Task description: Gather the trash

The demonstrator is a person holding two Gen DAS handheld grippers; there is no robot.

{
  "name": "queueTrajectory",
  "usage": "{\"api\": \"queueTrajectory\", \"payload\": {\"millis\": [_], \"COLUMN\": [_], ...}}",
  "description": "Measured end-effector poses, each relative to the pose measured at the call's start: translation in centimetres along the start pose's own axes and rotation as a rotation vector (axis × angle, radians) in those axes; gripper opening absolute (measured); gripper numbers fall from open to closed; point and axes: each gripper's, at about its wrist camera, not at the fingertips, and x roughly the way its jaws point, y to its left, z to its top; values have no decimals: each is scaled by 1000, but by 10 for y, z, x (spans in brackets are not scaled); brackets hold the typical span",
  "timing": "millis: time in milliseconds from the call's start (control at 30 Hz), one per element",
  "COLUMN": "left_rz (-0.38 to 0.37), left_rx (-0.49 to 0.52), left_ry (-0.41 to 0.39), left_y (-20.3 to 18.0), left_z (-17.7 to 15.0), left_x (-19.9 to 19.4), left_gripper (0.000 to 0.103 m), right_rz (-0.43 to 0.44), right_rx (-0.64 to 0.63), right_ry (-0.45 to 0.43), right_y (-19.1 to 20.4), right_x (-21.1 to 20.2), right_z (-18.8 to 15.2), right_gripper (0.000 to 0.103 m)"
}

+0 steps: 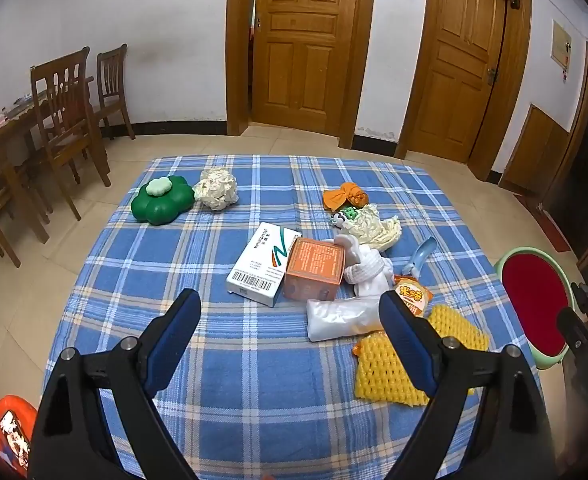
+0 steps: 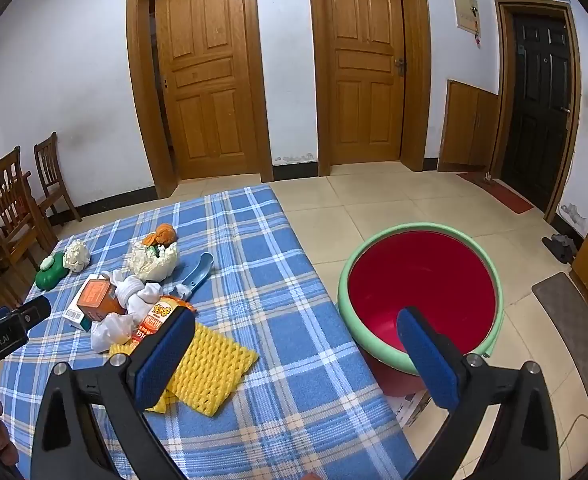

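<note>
Trash lies scattered on a blue plaid tablecloth (image 1: 254,360): a white box (image 1: 263,264), an orange carton (image 1: 316,274), a white plastic bag (image 1: 338,318), crumpled white tissue (image 1: 368,270), an orange snack packet (image 1: 412,296) and a yellow foam net (image 1: 390,368). My left gripper (image 1: 290,316) hovers open over the near cloth, nothing between its fingers. My right gripper (image 2: 294,344) hangs open over the table's right edge, its left finger above the yellow foam net (image 2: 210,368), its right finger in front of the red basin (image 2: 422,292) with a green rim.
Farther back lie a green flower-shaped toy (image 1: 161,199), a cream paper ball (image 1: 217,188), an orange cloth (image 1: 344,196), a pale crumpled wrapper (image 1: 374,226) and a blue scoop (image 1: 420,256). Wooden chairs (image 1: 68,120) stand left. Doors line the far wall. An orange object (image 1: 10,432) sits low left.
</note>
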Motion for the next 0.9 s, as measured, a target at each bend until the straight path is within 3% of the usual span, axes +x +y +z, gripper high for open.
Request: {"api": "queueTrajectory", "payload": {"millis": [900], "left_rz": [1], "left_rx": [-4], "left_ry": [0], "left_y": [3], "left_z": [0], "left_x": [0], "left_gripper": [91], "right_rz": [2], "right_rx": [2], "right_ry": [2], "right_y": [0], "right_x": [0], "right_z": [0], "right_gripper": [103]}}
